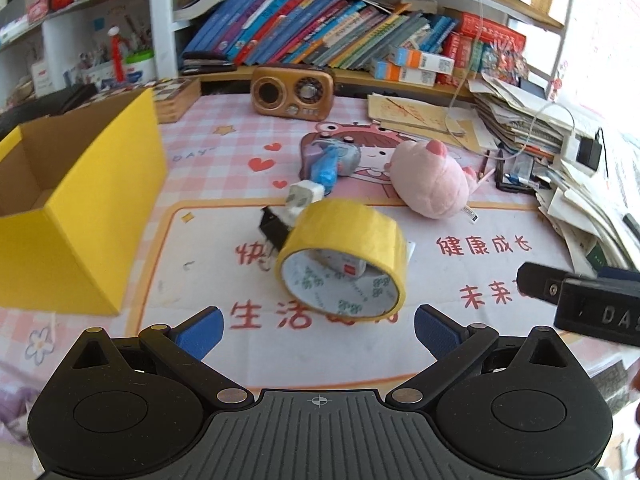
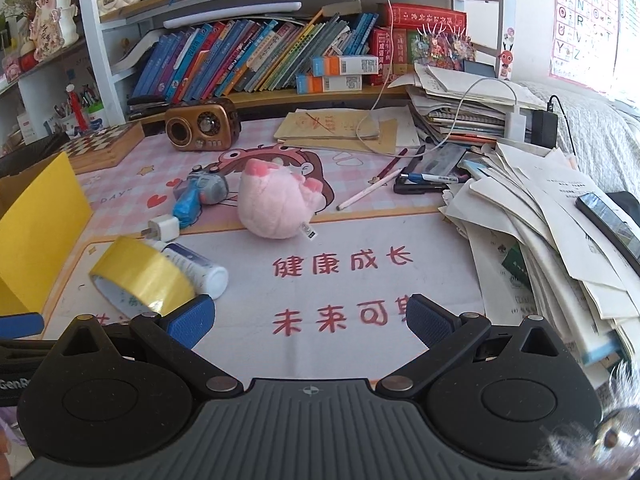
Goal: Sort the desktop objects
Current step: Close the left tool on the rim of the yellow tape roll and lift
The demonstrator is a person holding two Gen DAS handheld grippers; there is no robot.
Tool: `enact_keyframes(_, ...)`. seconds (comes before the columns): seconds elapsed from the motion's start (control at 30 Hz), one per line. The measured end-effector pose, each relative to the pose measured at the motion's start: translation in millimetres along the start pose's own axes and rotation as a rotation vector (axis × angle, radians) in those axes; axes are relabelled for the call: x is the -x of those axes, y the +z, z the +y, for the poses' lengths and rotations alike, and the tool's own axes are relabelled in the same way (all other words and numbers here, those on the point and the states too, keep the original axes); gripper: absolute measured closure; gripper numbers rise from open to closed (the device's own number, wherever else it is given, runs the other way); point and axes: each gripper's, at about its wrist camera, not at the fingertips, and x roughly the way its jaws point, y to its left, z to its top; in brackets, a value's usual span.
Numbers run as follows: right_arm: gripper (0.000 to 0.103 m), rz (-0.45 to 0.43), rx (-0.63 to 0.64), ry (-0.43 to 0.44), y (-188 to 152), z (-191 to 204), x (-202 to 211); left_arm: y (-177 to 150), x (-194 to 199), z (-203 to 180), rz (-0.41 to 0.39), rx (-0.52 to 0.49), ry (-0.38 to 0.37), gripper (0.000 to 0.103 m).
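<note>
Both grippers, left gripper [image 1: 318, 330] and right gripper [image 2: 308, 318], are held w/ fingers spread, nothing pinched. Pickup approach is judged underway: yellow tape roll [image 1: 342, 258] lies tilted just ahead on mat; next, closure around it, then transfer to yellow box [image 1: 80, 216].

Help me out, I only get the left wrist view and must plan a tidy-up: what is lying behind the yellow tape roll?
Observer: A white cylindrical bottle lies on its side right behind the yellow tape roll.
Operator: Where is the right gripper?
Observer: The right gripper hangs open above bare mat, nothing between its fingers.
Operator: Anything past the plush pig on the right?
Observer: Yes, a white pencil lies on the mat to the right of the pink plush pig.
</note>
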Motion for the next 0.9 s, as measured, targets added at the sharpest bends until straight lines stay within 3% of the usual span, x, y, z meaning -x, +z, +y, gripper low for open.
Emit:
enact_keyframes(0.43, 0.0, 0.018, 0.05, 0.037, 13.7, -18.2, -24.2, 5.8, -38.7, -24.2, -0.056, -0.087, 0.023, 0.001)
enact_keyframes(0.9, 0.0, 0.04, 0.084, 0.08, 20.1, -19.0, -38.4, 6.9, -58.4, -24.3, -0.075, -0.1, 0.029, 0.005)
